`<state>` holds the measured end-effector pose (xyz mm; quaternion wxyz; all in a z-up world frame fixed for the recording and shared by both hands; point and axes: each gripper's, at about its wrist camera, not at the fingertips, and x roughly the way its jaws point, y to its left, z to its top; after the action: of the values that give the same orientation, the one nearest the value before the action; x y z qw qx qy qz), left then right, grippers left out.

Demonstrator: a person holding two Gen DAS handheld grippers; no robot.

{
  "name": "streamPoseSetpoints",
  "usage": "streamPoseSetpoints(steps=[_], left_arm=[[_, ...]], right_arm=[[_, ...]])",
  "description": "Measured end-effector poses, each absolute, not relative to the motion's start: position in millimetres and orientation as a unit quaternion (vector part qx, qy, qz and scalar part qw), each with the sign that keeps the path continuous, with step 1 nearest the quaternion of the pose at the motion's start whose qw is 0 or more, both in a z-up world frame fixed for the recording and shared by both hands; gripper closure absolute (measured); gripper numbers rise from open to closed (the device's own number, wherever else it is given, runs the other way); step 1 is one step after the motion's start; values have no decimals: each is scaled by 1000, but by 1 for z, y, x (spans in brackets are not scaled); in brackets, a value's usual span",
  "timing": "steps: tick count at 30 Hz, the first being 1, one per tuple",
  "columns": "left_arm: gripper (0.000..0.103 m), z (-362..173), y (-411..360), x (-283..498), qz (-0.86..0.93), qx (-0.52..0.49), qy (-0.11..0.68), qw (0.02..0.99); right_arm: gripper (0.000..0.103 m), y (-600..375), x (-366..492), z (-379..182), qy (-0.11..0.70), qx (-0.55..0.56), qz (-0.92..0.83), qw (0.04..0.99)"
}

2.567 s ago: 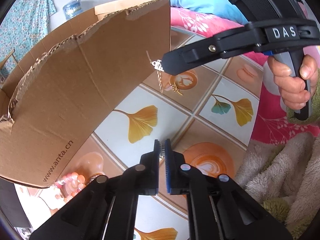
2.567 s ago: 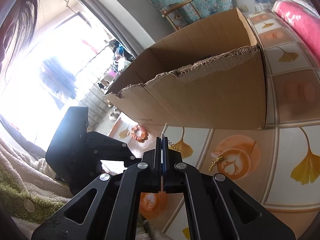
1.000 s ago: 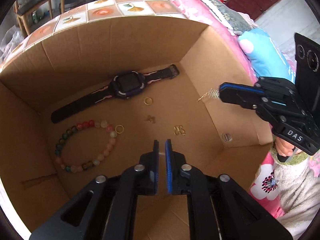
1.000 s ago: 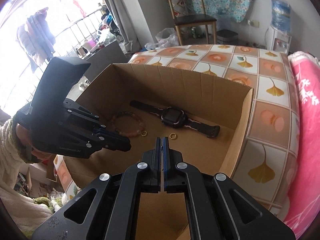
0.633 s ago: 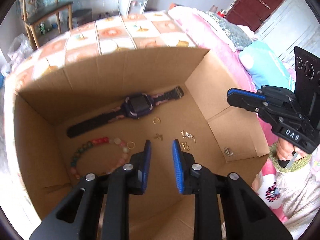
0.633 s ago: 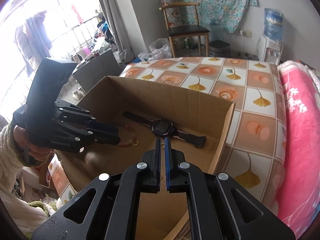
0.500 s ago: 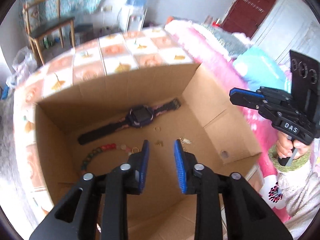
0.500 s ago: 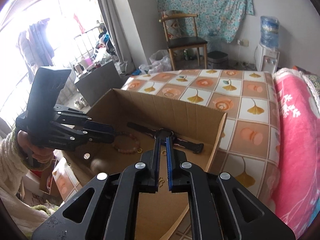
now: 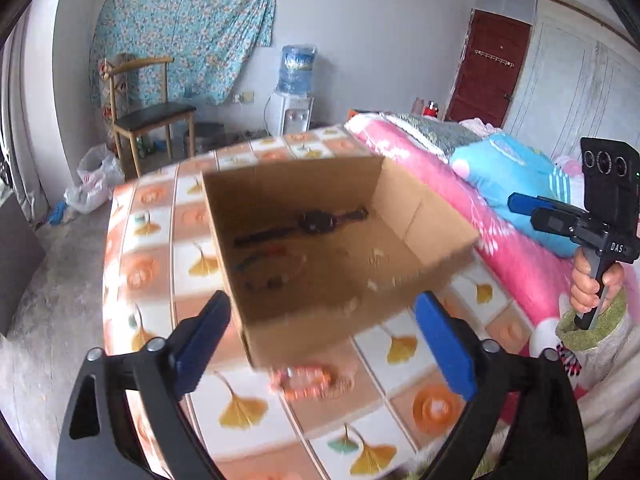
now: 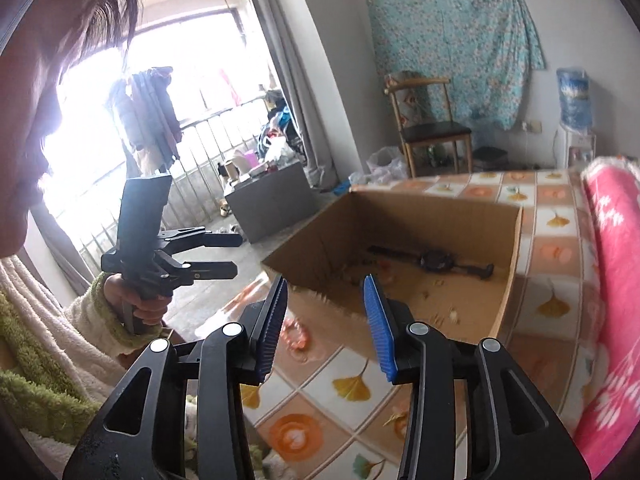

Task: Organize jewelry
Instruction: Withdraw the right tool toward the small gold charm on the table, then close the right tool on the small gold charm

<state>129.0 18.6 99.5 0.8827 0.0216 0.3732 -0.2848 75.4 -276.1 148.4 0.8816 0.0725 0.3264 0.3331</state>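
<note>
Both grippers hang over the near edge of the tiled table, clear of the cardboard box: the left gripper has just spread its jaws wide and the right gripper has just parted its jaws partway, nothing between either pair. A pink bead bracelet lies on the tiles just outside the box's ragged front wall. Inside on the box floor lie a watch, a bead bracelet and small gold pieces, blurred; past the far rim, bare tiles run to the table edge.
</note>
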Motion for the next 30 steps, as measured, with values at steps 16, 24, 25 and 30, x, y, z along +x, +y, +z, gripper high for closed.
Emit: streamPoseSetpoints(steps=[16, 24, 25, 30], left_arm=[[8, -20, -6, 104, -222, 89, 459, 856], [6, -35, -5, 104, -188, 96, 470, 857], [5, -36, -5, 103, -183, 104, 466, 859], [5, -36, -4, 105, -176, 95, 461, 864]], right_arm=[[77, -269, 81, 24, 507, 77, 100, 853], [79, -258, 95, 7, 519, 61, 69, 850], [79, -257, 97, 7, 519, 59, 67, 850], [80, -246, 103, 6, 519, 38, 60, 852]])
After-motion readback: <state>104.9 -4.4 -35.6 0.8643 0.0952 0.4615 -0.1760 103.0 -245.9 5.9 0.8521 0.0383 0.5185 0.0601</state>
